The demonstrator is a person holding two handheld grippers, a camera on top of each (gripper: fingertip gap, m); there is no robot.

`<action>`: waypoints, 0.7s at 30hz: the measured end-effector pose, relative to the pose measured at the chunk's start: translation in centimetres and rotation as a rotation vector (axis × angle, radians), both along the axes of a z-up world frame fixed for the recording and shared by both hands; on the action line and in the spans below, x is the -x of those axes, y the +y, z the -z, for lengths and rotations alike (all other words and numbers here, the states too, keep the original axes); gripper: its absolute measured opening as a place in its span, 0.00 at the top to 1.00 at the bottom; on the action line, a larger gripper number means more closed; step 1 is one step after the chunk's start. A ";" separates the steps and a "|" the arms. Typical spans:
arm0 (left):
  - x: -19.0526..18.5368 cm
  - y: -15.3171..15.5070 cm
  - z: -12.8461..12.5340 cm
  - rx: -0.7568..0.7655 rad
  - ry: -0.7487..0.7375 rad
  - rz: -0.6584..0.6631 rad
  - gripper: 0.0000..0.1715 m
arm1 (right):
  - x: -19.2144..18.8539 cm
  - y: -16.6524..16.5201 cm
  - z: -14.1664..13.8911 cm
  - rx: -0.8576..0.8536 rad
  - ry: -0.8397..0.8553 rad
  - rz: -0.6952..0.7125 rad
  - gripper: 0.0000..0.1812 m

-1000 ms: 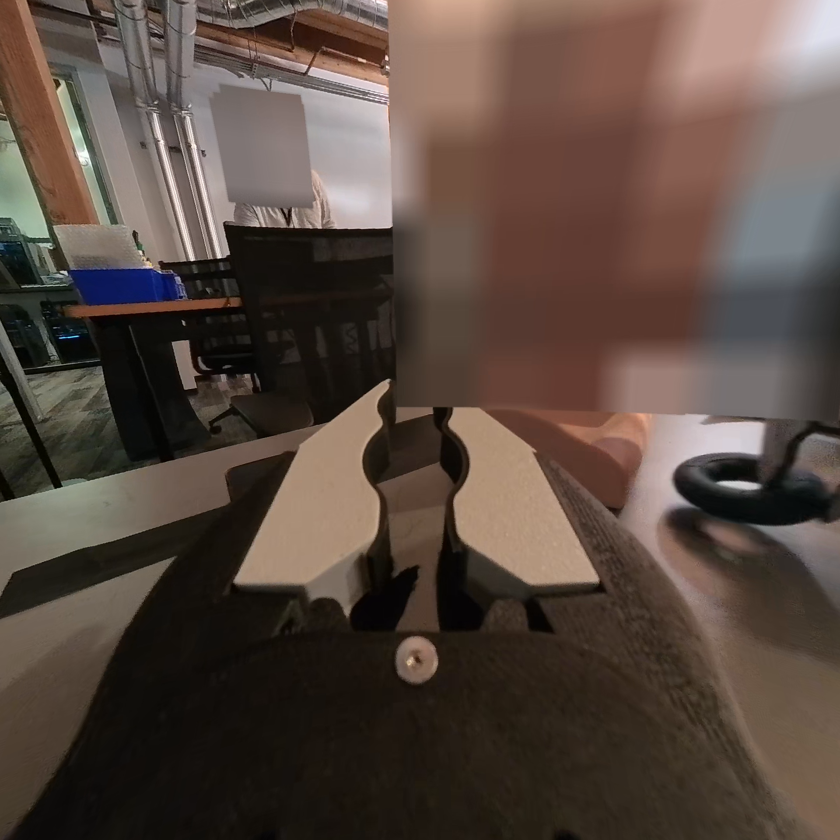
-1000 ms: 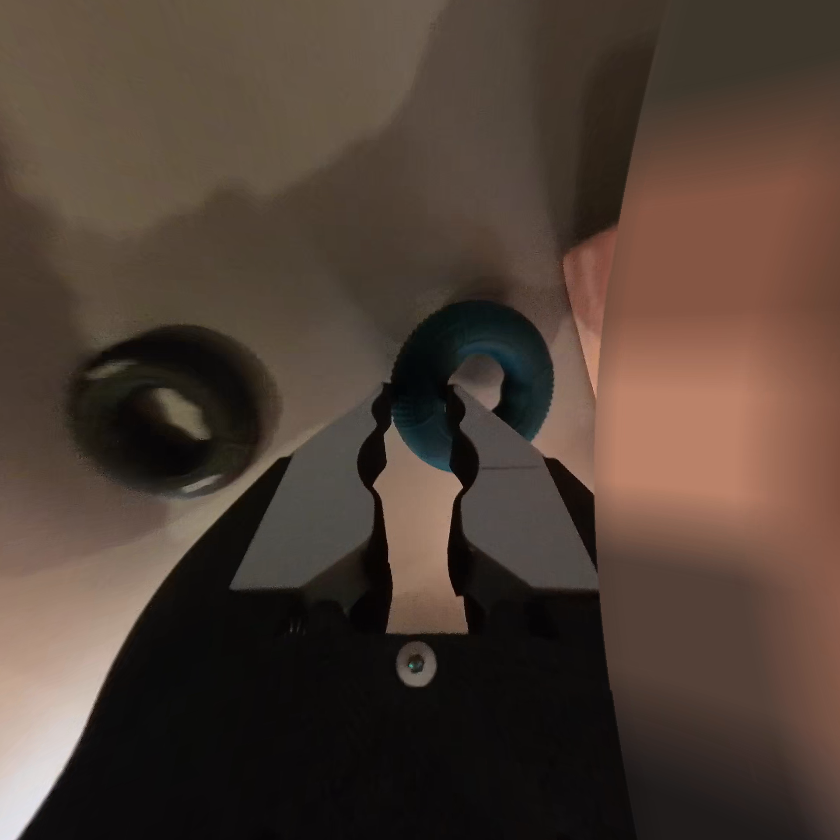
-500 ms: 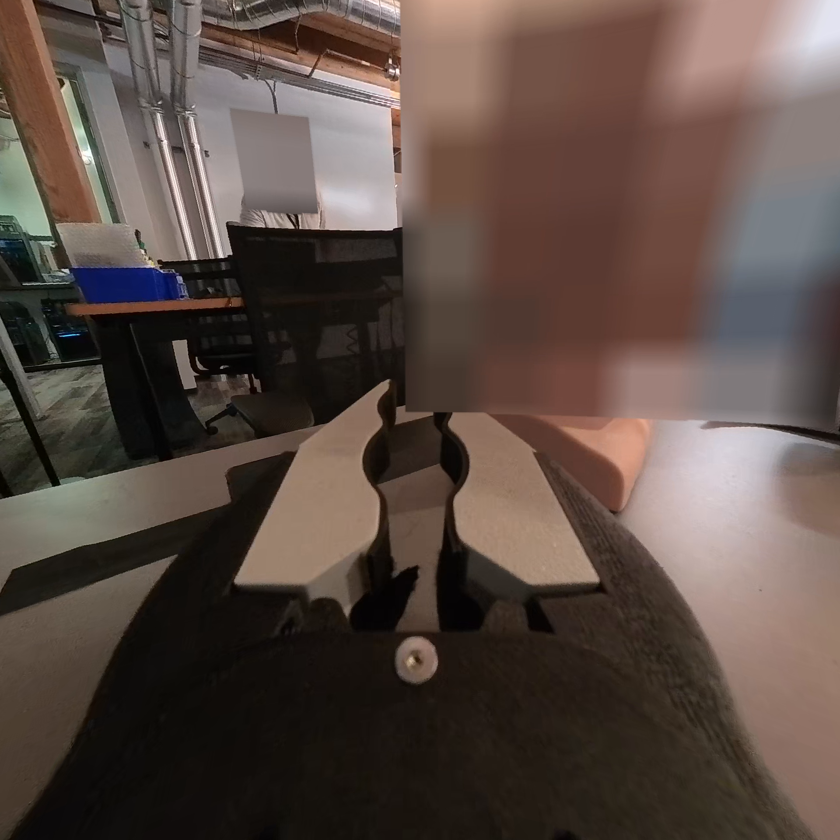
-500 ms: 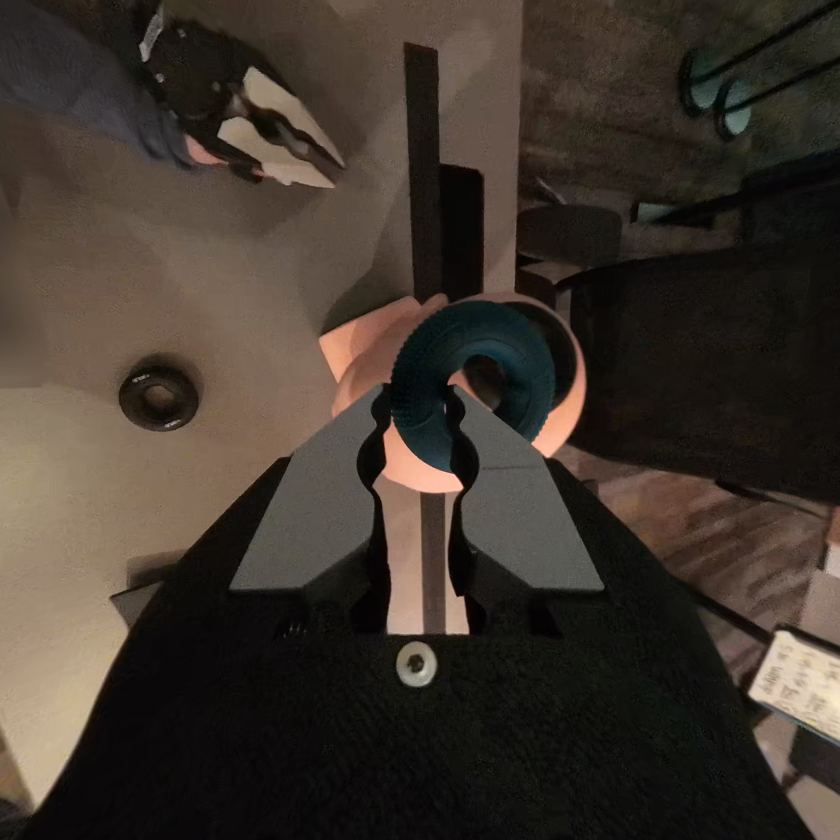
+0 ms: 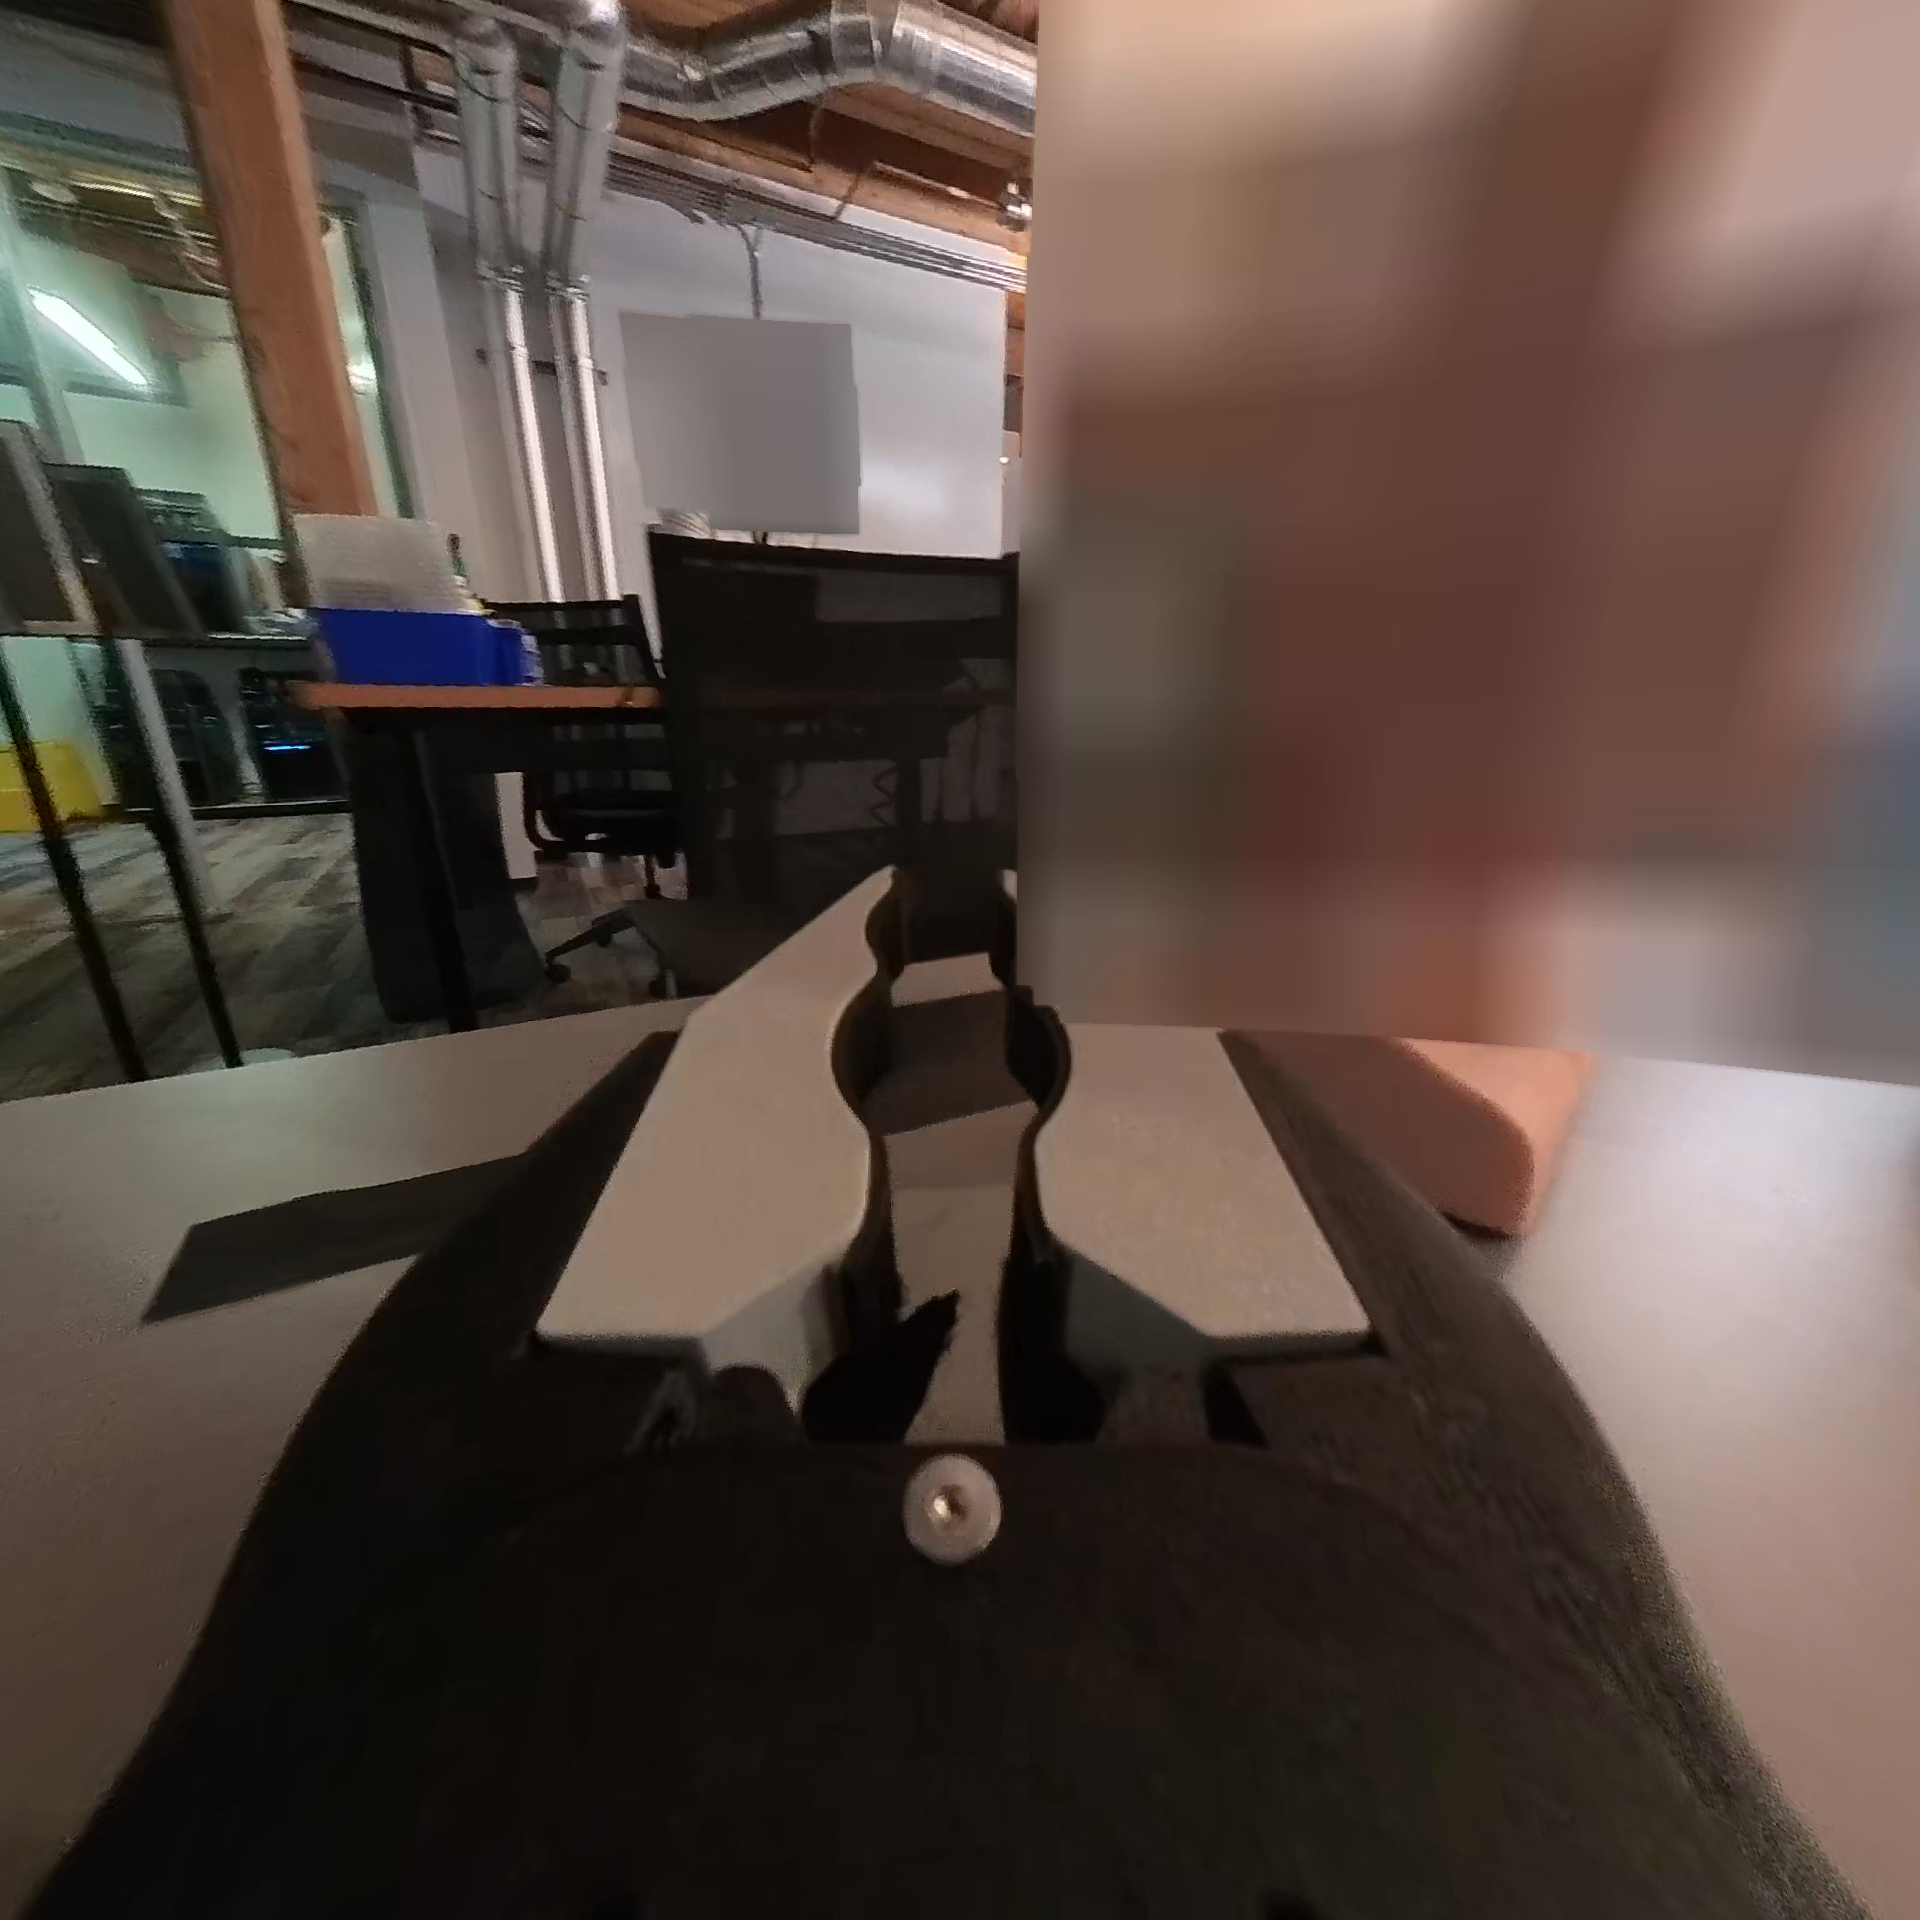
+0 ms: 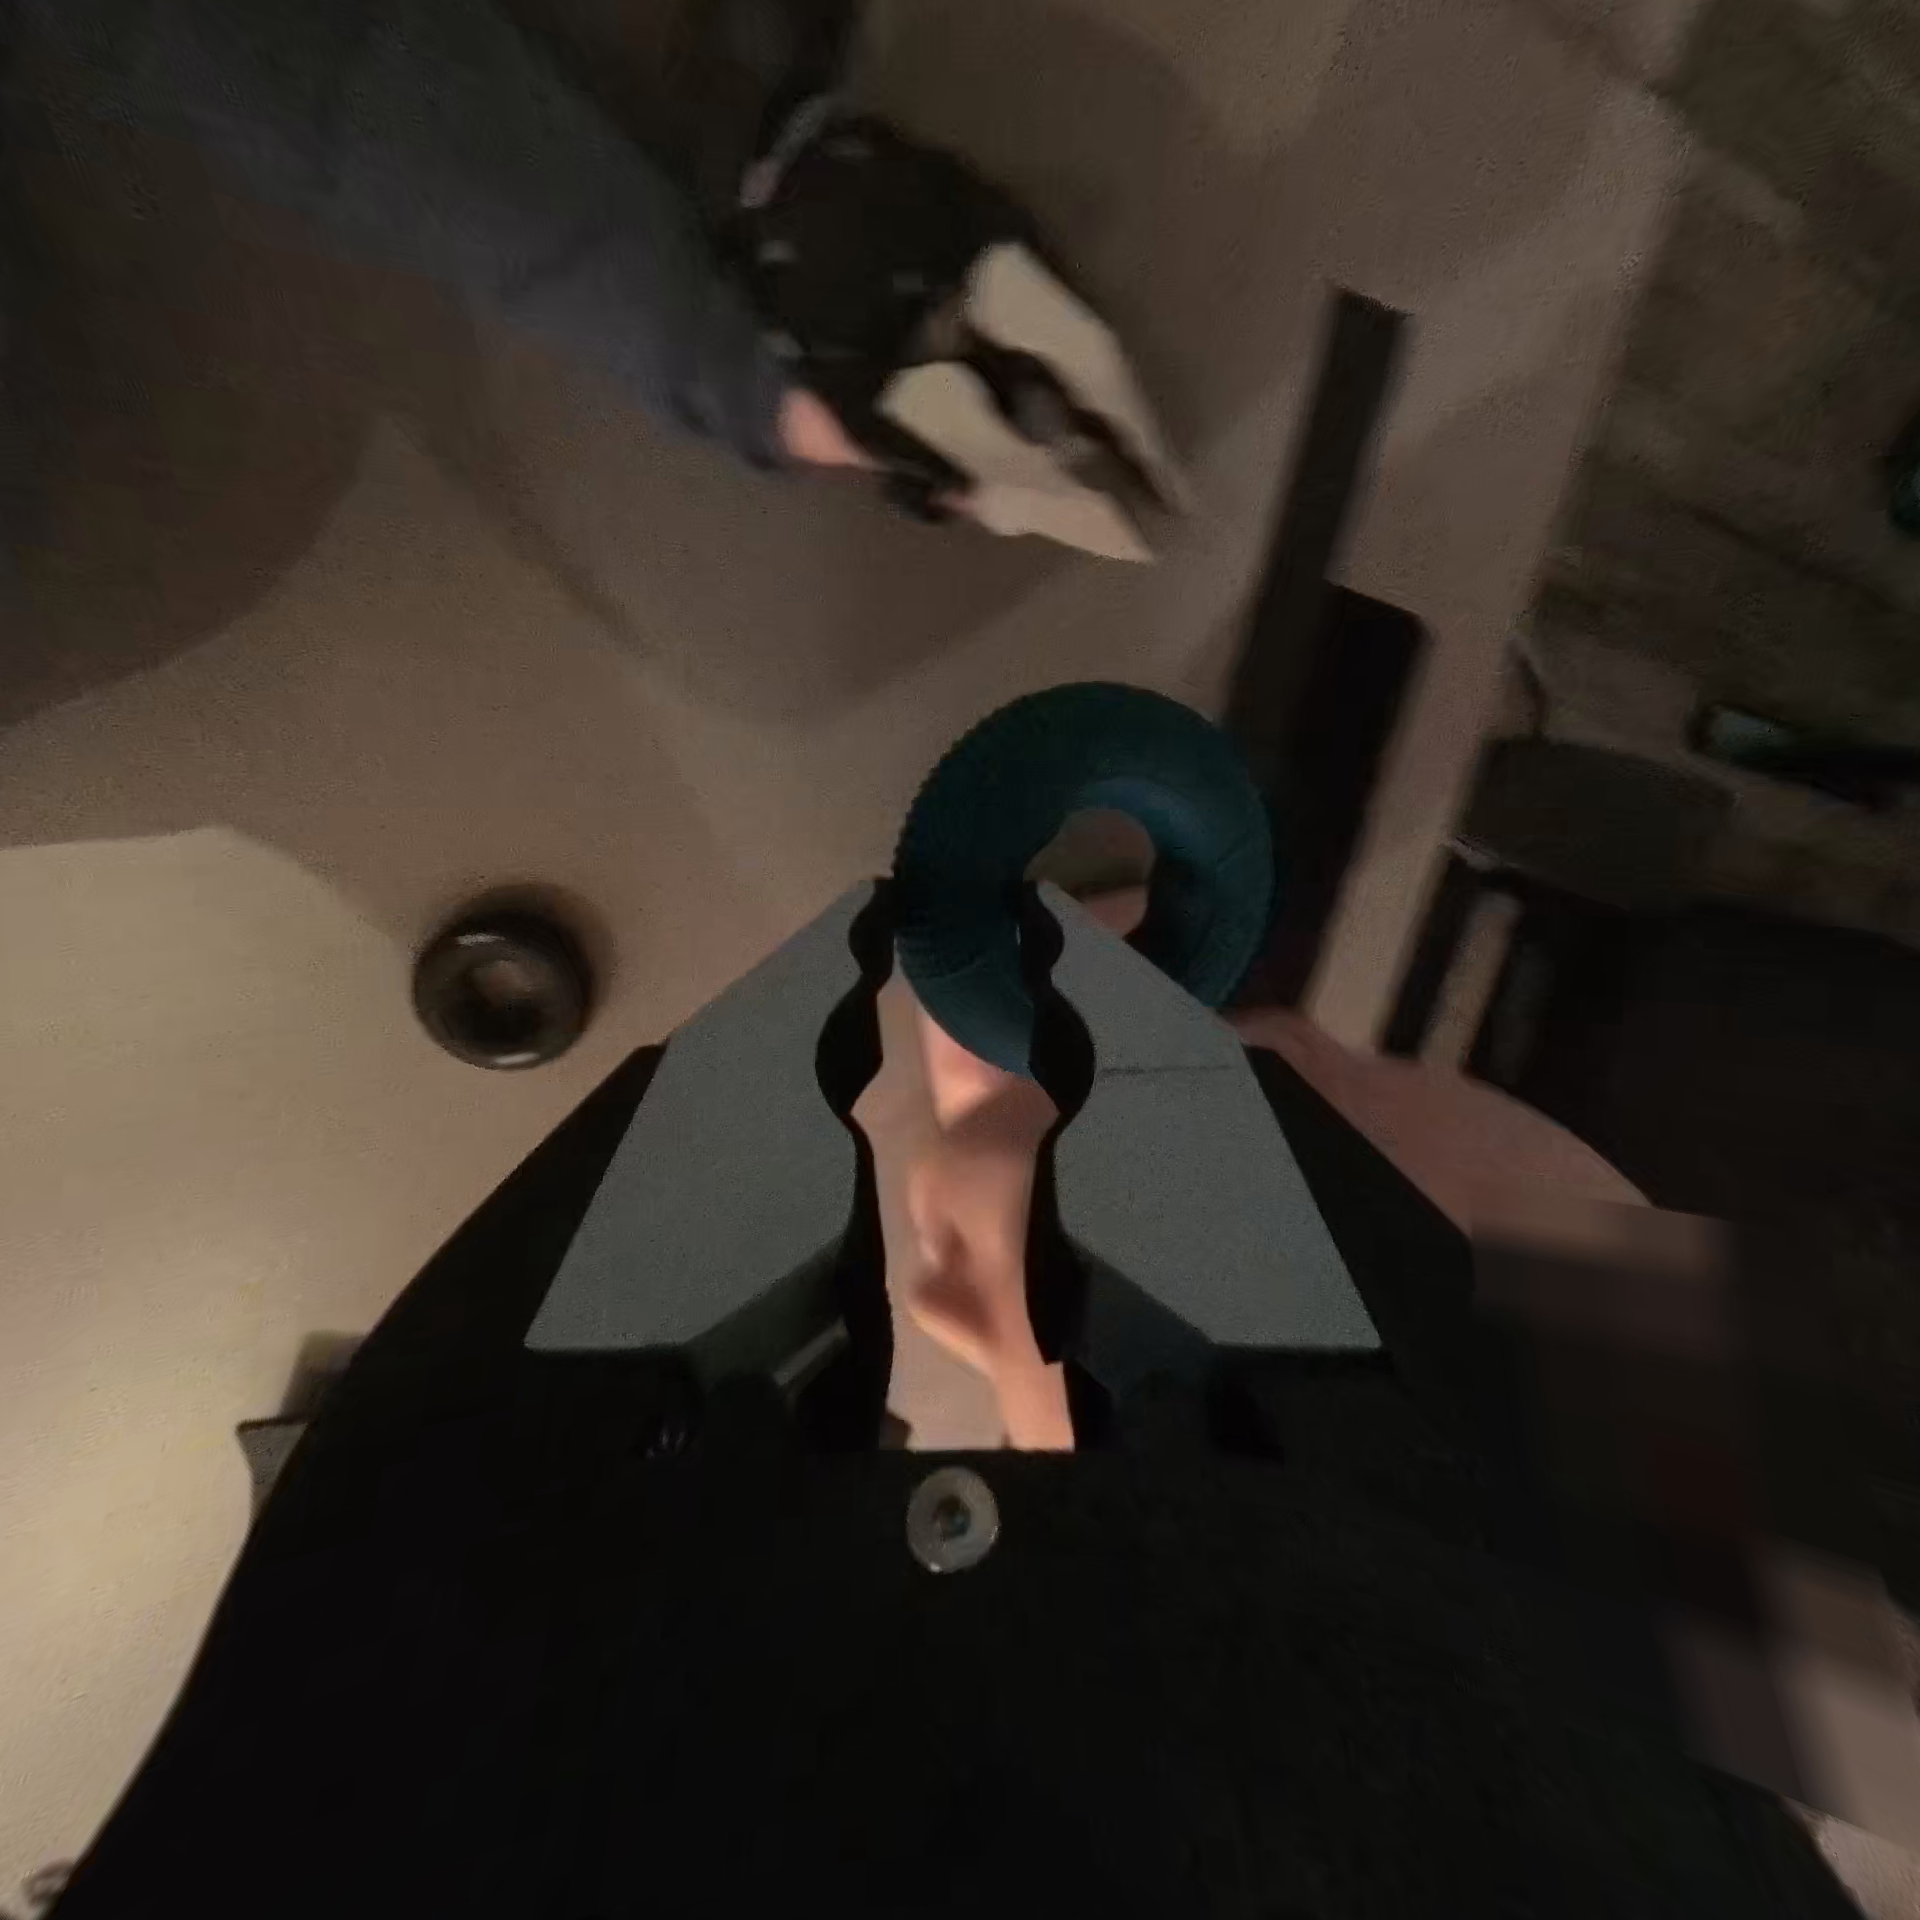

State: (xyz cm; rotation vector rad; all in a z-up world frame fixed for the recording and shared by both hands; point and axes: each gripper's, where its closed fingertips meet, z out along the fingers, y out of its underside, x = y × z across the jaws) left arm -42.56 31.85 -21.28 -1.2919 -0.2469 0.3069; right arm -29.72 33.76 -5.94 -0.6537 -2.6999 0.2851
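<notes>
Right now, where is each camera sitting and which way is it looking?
Left wrist view: sits low on the left gripper, looking level across the table toward chairs; its pale fingers show, empty.
Right wrist view: sits on the right gripper, looking down at the table; its fingers pinch a teal ring.
Shared: the table, the pink base, and the left gripper, seen far off from the right.

We count 2 rings: 1 teal ring (image 6: 1091,862) and 1 black ring (image 6: 506,975). We see 2 tools, the right hand-held gripper (image 6: 956,904) and the left hand-held gripper (image 5: 940,909). There is 1 peach-coloured object (image 5: 1455,1122), though blur may hide more, and 2 chairs (image 5: 831,665).
</notes>
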 end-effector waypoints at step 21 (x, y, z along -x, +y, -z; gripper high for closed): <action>-1.1 0.7 0.4 0.026 0.015 0.035 0.92 | 4.9 12.3 -6.5 -0.100 0.439 0.779 0.76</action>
